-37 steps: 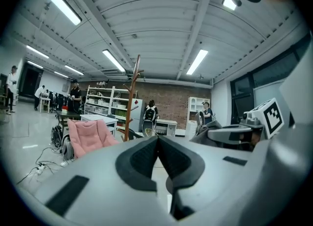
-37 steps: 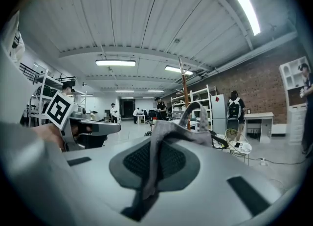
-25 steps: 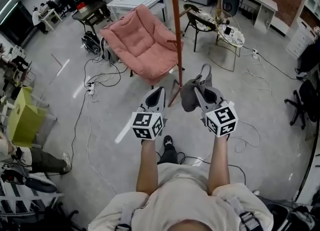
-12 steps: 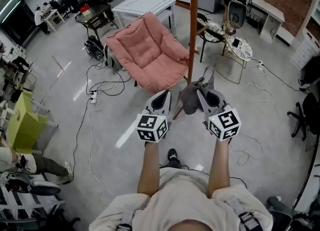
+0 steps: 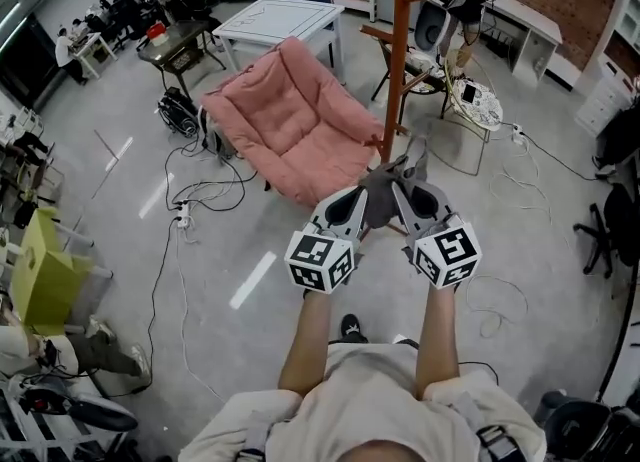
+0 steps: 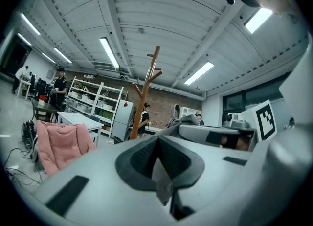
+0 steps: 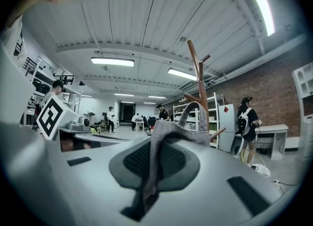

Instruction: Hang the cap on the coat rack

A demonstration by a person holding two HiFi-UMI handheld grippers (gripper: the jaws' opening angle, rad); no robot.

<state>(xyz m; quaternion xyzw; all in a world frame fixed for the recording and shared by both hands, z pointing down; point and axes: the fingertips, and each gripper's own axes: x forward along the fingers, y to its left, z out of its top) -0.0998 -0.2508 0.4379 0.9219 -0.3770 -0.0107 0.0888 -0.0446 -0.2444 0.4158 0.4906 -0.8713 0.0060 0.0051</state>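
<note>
**Closing In on the Coat Rack, Cap in Grip**

Nearer the coat rack [image 5: 399, 60] than a second ago: both grippers brought forward and a little up, the orange pole now standing just beyond the fingertips in the head view. Also changed: the left gripper [image 5: 355, 198], earlier set apart from the cap [image 5: 380, 200], now drawn in right beside it.

Clamped shut on the grey cap, the right gripper [image 5: 402, 188], with a fold of cloth pinched between the pads and the rest rising in a loop above the jaws. Held that way, probably, to leave the loop free to drop over a peg rather than crushed in the grip.

Left jaws pressed together too, with no cloth plainly between them; only a pale sliver at the seam, too slight to name. Kept close, seemingly, to steady or spread the cap at the moment of hanging.

Both grippers pointed level toward the pole, high above the floor, the pink chair [image 5: 285, 115] off to the left. Cap not yet on the rack and not touching it; nearest peg [image 5: 378, 34] higher up the pole.

Next, by the look of it: a lift to peg height, then the loop eased over the peg before any release. Risk of a slack fold slipping off a short, slanted peg.
</note>
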